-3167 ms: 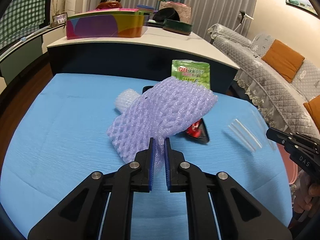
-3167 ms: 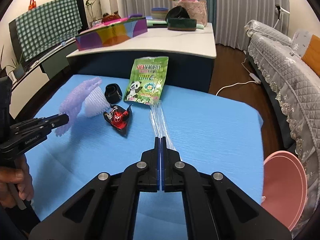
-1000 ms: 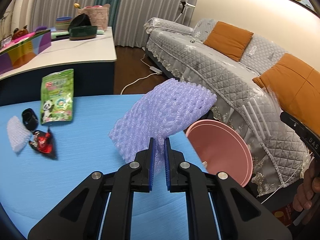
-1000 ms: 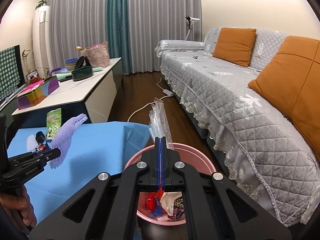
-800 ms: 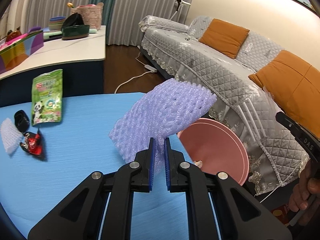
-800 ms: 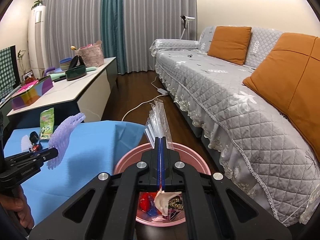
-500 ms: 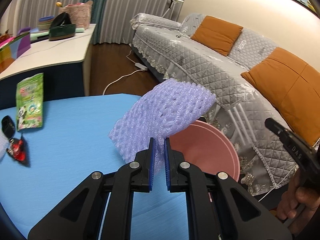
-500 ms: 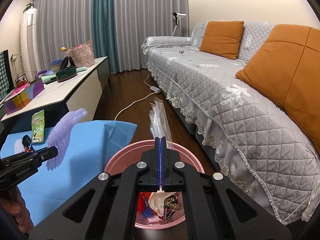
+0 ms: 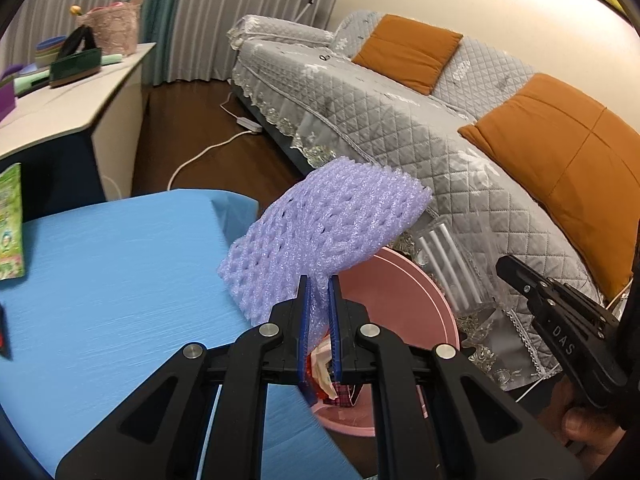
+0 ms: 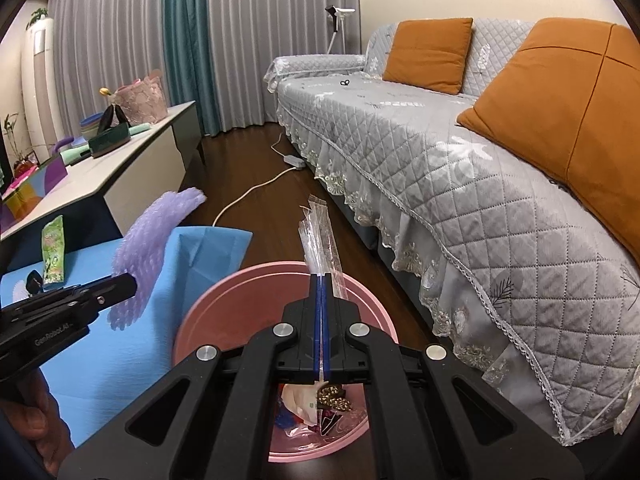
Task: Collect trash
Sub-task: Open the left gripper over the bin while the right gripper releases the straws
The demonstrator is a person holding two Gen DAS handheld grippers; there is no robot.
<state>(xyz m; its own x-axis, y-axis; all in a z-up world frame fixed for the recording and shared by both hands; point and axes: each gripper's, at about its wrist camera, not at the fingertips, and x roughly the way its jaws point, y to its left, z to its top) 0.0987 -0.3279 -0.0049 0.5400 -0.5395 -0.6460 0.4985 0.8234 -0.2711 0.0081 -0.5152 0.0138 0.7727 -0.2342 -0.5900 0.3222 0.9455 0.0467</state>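
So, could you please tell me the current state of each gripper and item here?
Left gripper: shut on the purple foam net, held in the air.
Right gripper: shut on the clear plastic wrapper, above the bin.
Pink bin: open, trash inside.
Green snack bag: lying on the blue table.

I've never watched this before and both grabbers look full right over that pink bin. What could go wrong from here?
The purple foam net in the left gripper is wide and light; much of it hangs over the blue table, so it may drift and miss the pink bin. The clear plastic wrapper in the right gripper might cling to a pad.
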